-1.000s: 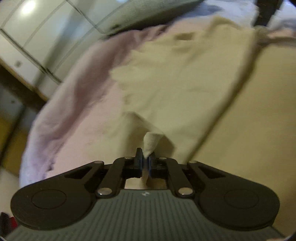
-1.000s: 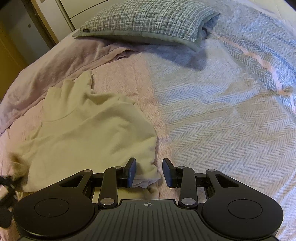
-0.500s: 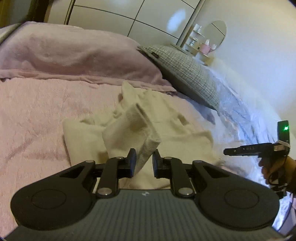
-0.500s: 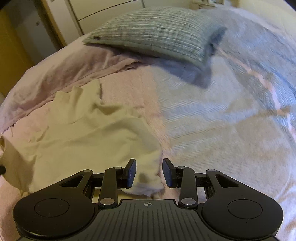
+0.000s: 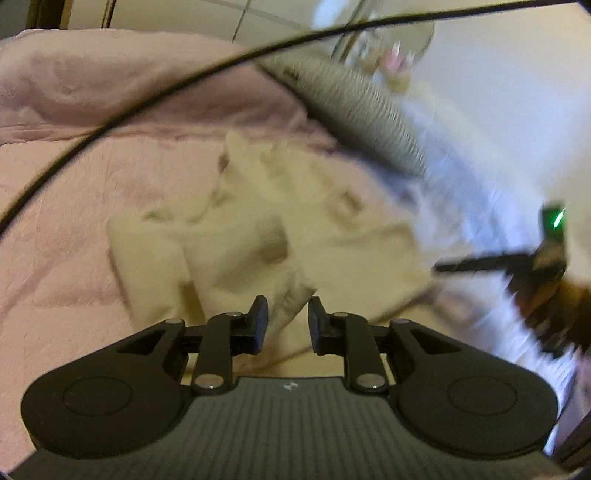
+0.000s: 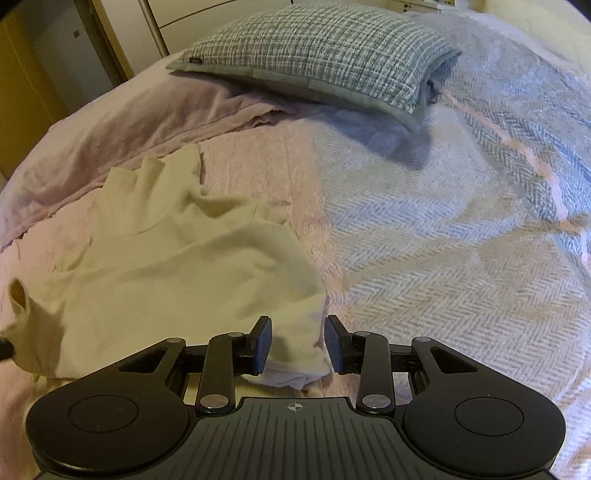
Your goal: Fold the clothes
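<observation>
A cream garment point(image 6: 177, 273) lies rumpled on the bed, partly folded over itself. In the left wrist view the same garment point(image 5: 332, 236) is blurred. My left gripper point(image 5: 286, 317) is open, and a raised fold of the cloth stands loosely between its fingers. My right gripper point(image 6: 297, 343) is also open, hovering over the garment's near right corner, which lies between the pads on the bed. The left wrist view shows the right gripper point(image 5: 443, 266) low at the garment's right edge, held in a hand point(image 5: 546, 299).
A grey checked pillow point(image 6: 325, 55) lies at the head of the bed. A pink blanket point(image 5: 74, 221) covers the left half and a blue-grey herringbone cover point(image 6: 443, 240) the right. A black cable point(image 5: 147, 99) arcs across the left wrist view. White wardrobe doors point(image 6: 221, 11) stand behind.
My left gripper was shut on a cloth corner and has opened, rolling upright and rising a little. The garment's left side is now bunched up. The right gripper has stayed put.
</observation>
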Demonstrator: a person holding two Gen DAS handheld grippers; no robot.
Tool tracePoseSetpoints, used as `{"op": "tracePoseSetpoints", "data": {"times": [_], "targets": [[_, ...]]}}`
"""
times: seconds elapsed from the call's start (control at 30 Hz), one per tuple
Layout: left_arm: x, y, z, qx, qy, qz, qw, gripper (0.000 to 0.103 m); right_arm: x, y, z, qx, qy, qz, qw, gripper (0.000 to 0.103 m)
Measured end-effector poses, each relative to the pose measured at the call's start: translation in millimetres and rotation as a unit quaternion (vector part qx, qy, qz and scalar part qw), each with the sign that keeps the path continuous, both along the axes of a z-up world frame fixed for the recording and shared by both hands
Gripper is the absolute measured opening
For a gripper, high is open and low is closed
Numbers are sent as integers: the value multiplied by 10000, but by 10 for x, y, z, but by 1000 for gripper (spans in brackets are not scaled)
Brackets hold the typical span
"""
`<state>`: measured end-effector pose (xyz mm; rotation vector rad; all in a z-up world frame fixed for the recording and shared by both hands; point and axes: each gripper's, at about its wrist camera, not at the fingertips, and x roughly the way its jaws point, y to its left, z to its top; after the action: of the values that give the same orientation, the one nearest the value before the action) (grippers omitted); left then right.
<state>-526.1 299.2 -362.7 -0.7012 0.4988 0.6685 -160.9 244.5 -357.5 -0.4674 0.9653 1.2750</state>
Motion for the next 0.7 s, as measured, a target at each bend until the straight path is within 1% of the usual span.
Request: {"op": "tracePoseSetpoints", "data": {"times": [0.07,0.1,0.13,0.23,0.27,0.3,0.37,0.43,0.5,0.53,0.57,0.6,0.63,0.67,0.7], "targets": [[-13,51,17,-32,-252,83,9996,17,-8,22,9,34,-10,9,10000,35],[2,73,12,-56,-282,89,9995,17,-10,29,9,36,-11,17,10000,35],[34,80,2,-60,-192,60,9998,17,-13,35,9,38,-13,25,10000,35],[163,43,-78,-35,343,-191,9992,18,-22,55,10,45,-16,49,10000,35],[172,34,-105,-63,387,-206,9990,18,-23,57,10,46,-20,52,10000,35],[159,30,-114,-117,336,-190,9992,18,-19,46,13,49,-34,41,10000,35],[131,37,-112,-90,256,-47,9996,18,-15,27,24,90,-78,32,9999,35],[151,81,-115,106,339,176,9992,17,-18,12,42,198,-119,17,9997,35],[188,140,-173,239,468,436,9977,17,-24,39,17,198,-140,47,9997,35],[210,180,-242,232,559,565,9966,17,-27,58,-5,174,-147,70,9997,35],[230,229,-332,125,689,647,9954,17,-28,84,-44,115,-136,103,9998,35],[248,285,-444,-84,857,680,9940,17,-20,127,-124,-66,-95,149,9998,35],[258,320,-510,-191,965,707,9926,17,-12,171,-196,-326,-88,147,9993,35],[261,333,-531,-197,1012,729,9920,16,5,200,-222,-453,-78,130,9989,35],[258,340,-510,-155,1014,745,9919,16,23,206,-182,-354,-41,158,9992,35]]}}
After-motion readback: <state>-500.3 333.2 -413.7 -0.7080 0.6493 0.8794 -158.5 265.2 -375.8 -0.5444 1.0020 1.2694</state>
